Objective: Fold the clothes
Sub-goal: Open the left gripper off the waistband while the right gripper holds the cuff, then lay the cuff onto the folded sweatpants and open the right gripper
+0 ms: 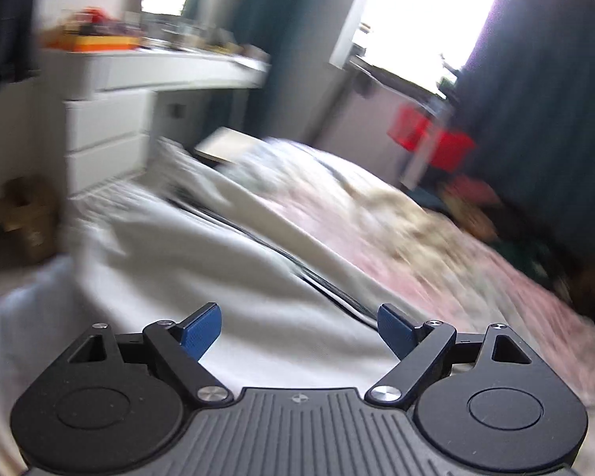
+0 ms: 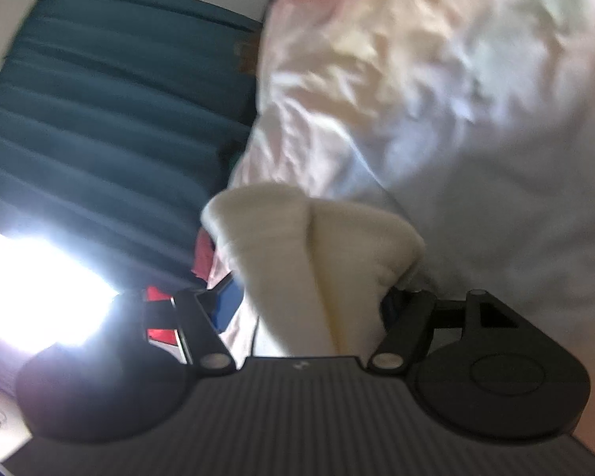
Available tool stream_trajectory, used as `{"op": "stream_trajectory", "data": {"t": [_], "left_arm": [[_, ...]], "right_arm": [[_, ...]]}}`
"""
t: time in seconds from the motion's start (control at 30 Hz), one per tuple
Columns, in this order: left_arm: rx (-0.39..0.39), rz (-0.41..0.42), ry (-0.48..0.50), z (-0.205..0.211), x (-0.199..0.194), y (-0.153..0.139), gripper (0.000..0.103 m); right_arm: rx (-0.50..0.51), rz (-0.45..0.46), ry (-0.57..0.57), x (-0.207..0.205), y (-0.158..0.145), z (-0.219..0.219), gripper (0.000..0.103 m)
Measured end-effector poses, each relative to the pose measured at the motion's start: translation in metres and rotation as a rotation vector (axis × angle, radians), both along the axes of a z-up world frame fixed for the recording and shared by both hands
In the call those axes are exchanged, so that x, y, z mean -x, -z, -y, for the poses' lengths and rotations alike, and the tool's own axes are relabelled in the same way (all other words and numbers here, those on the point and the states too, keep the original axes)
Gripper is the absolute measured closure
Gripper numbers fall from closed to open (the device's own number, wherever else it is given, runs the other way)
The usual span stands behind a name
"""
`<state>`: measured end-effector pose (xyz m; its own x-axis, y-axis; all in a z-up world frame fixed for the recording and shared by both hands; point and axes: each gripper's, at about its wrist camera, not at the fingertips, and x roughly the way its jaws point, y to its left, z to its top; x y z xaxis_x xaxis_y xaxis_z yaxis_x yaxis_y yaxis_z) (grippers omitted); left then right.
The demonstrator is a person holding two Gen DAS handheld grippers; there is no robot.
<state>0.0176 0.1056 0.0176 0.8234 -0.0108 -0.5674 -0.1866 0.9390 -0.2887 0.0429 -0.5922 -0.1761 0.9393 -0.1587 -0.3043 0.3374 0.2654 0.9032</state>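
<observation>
Left tool [image 1: 299, 331]: blue pads [image 1: 200, 331] are set wide apart, and nothing is held between them. It is poised above the cream garment [image 1: 202, 261], which is spread over the bed [image 1: 476, 277].

Right tool [image 2: 309, 309]: the jaws are spread, and a bunched fold of the cream garment [image 2: 317, 254] is seen lying between them. The near pad [image 2: 226, 305] shows blue beside the cloth; the other pad is hidden behind the fold. Whether the cloth is pressed cannot be told for certain; no pinch is seen, so the fold is judged to be lying loose in the gap.

Cream garment: it is draped across the bed, with a dark band or cord [image 1: 297, 265] running along it, away from the left tool. Beyond it on the bed, a rumpled pink-and-white cover is seen. Both views are blurred, so seams and hems cannot be made out.

Handling, as judged: soft, limp and light; thick enough to bunch into a rounded roll; no stiffness is to be relied on, and a single pinch is likely to let the rest sag. Slip is thought unlikely against textured pads.

Hold points, as judged: an edge or corner is best taken by each tool, well apart along the same side of the garment, so that the fold is carried over flat.

Beside the bed: white drawers [image 1: 107, 135], a teal curtain [image 2: 99, 91].
</observation>
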Motion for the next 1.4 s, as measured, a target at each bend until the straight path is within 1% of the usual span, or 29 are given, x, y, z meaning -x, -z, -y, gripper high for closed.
{"op": "stream_trajectory", "data": {"t": [0.07, 0.13, 0.2, 0.27, 0.33, 0.5, 0.6, 0.67, 0.73, 0.8, 0.97, 1.07, 1.2, 1.33, 1.4], "left_arm": [[-0.022, -0.004, 0.077, 0.027, -0.005, 0.01, 0.015], [-0.064, -0.014, 0.166, 0.053, -0.011, 0.023, 0.015], [-0.132, -0.018, 0.24, 0.079, -0.014, 0.037, 0.014], [-0.201, -0.022, 0.288, 0.1, -0.016, 0.053, 0.014], [-0.246, -0.044, 0.314, 0.113, -0.019, 0.067, 0.014], [-0.312, -0.112, 0.32, 0.125, -0.022, 0.101, 0.012], [-0.301, -0.128, 0.311, 0.121, -0.02, 0.101, 0.011], [-0.299, -0.13, 0.311, 0.12, -0.019, 0.1, 0.011], [-0.298, -0.132, 0.311, 0.119, -0.019, 0.098, 0.011], [-0.297, -0.133, 0.311, 0.118, -0.019, 0.097, 0.01], [-0.298, -0.135, 0.309, 0.118, -0.019, 0.094, 0.01], [-0.302, -0.133, 0.309, 0.119, -0.019, 0.091, 0.01], [-0.294, -0.138, 0.296, 0.117, -0.019, 0.086, 0.01], [-0.258, -0.133, 0.262, 0.108, -0.02, 0.078, 0.01], [-0.23, -0.119, 0.229, 0.1, -0.021, 0.071, 0.01]], "right_arm": [[0.022, 0.011, 0.001, 0.0, -0.003, -0.001, 0.033], [0.024, 0.0, 0.004, -0.001, -0.003, -0.001, 0.033], [0.021, -0.027, 0.003, -0.001, 0.0, -0.001, 0.033], [0.032, -0.058, 0.001, -0.003, 0.002, 0.0, 0.033], [0.043, -0.08, 0.016, -0.005, 0.001, -0.002, 0.033], [0.094, -0.119, 0.041, -0.01, -0.008, -0.008, 0.034], [0.157, -0.158, 0.031, -0.012, -0.014, -0.012, 0.048], [0.184, -0.189, 0.027, -0.013, -0.018, -0.012, 0.072], [0.197, -0.207, 0.031, -0.012, -0.024, -0.011, 0.083], [0.22, -0.192, 0.043, -0.01, -0.034, -0.015, 0.088], [0.43, -0.154, 0.042, -0.013, -0.08, -0.05, 0.09], [0.566, -0.119, 0.026, -0.011, -0.109, -0.082, 0.09], [0.772, -0.095, 0.018, -0.009, -0.149, -0.138, 0.09], [1.018, 0.004, -0.029, -0.004, -0.175, -0.203, 0.09], [1.131, 0.058, -0.073, -0.002, -0.181, -0.24, 0.09]]}}
